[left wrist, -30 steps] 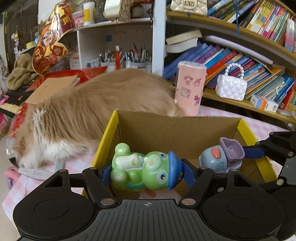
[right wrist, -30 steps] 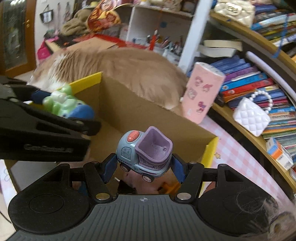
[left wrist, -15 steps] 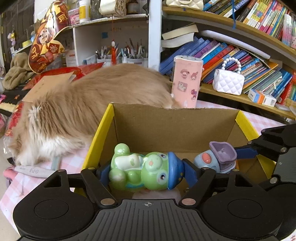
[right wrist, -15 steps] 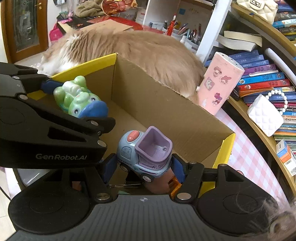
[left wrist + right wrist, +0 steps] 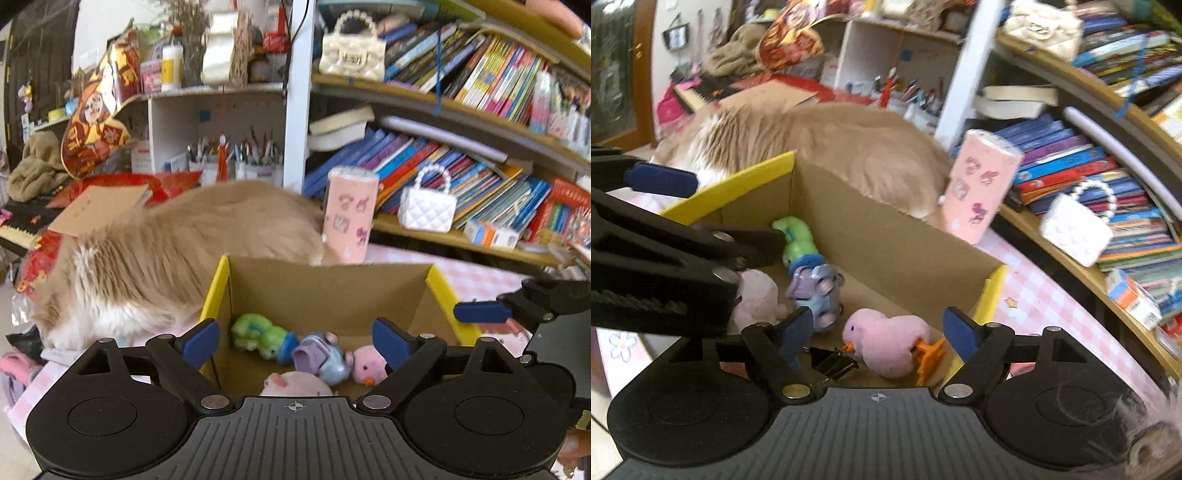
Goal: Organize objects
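Checked tabletop (image 5: pixel 1027 291) beside bookshelves: I am holding my left claw (image 5: pixel 295 341) and right claw (image 5: pixel 875 332) spread wide, gripping nothing, over the cardboard box (image 5: pixel 325 291); green frog toy (image 5: pixel 260 336) and toy car (image 5: pixel 323 356) are lying inside it.

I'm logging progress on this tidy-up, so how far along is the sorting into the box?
Done: the green frog toy and the purple toy car lie in the cardboard box beside a pink plush duck. In hand: nothing; the left gripper and right gripper are open. No loose toys show outside the box.
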